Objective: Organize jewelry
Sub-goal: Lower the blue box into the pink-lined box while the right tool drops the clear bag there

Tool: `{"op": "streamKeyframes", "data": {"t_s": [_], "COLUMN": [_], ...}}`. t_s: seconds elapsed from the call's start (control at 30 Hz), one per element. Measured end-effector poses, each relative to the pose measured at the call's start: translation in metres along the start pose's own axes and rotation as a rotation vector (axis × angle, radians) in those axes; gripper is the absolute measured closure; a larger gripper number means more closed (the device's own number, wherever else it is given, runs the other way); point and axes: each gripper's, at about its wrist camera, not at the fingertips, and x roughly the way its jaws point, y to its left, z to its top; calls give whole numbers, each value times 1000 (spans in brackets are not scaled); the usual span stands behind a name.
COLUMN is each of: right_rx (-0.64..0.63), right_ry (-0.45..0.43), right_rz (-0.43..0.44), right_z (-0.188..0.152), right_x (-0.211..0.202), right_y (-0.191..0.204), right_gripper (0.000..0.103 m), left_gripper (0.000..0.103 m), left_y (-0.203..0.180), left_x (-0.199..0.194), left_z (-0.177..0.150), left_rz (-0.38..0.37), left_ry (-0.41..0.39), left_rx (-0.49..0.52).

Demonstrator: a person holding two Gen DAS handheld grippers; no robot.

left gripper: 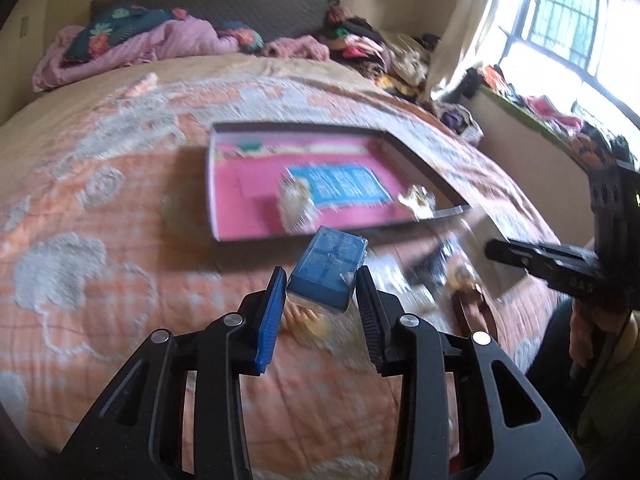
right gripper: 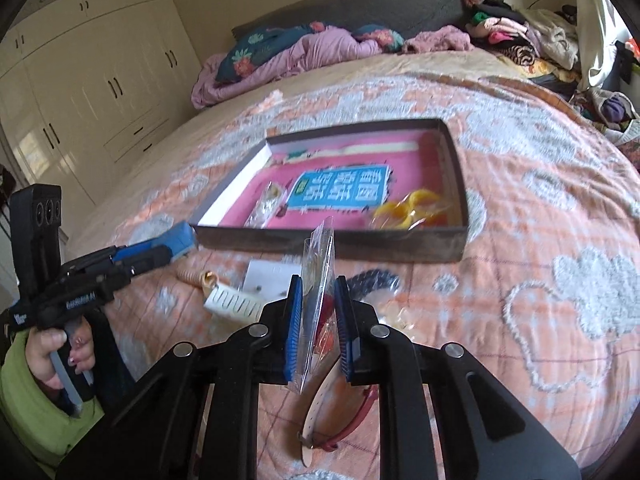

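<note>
Jewelry lies partly in the box (right gripper: pixel 456 184) and partly on the bed (right gripper: pixel 520 240) in front of it. Your left gripper (left gripper: pixel 322 280) is clenched on a small blue case (left gripper: pixel 328 270), its pads pressing both sides, and holds it above the bedspread just short of the box's near wall. Your right gripper (right gripper: pixel 318 304) is clamped on a clear packet (right gripper: pixel 318 256) that stands upright between its pads, with something red showing inside it lower down. The box is shallow and dark-walled, open on top, with a pink lining and a blue printed card (right gripper: pixel 344 190) lying flat at its middle. Inside it, a clear bag with yellow pieces (right gripper: pixel 408 208) sits at the near right corner and another small clear bag (right gripper: pixel 266 200) lies left of the card. On the bed between the box and your grippers lie a white earring card (right gripper: pixel 236 300), a coiled gold piece (right gripper: pixel 200 276) just left of it, and a dark beaded strand (right gripper: pixel 372 276) near the right gripper's tip. A pale strap and a red strap (right gripper: pixel 344 428) lie under the right gripper. Your left hand (right gripper: pixel 60 356), in a green sleeve, squeezes its handle. The left view is blurred.
</note>
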Motion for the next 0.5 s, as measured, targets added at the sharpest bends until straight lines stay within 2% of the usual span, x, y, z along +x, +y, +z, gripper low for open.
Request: {"op": "streamKeyframes", "data": {"t_s": [0.27,0.37,0.5], "right_rx": [-2,-3,-10], "right_ry": [-73,-104,-141], "right_rz": [-37,-52,-69], "right_z": [24,35,53], "right_x": [-11,-13,-14], "right_y": [-9,-11,-15], "right_gripper": [88,88,88], "left_gripper": [75,75,75], "left_y": [20,25,29], "left_x": [-2,1,8], "left_z": [27,35,47], "left_rz": [78,75,109], "left_ry": [-67,-75,-84], "left_rx": [-42,-61,-60]}}
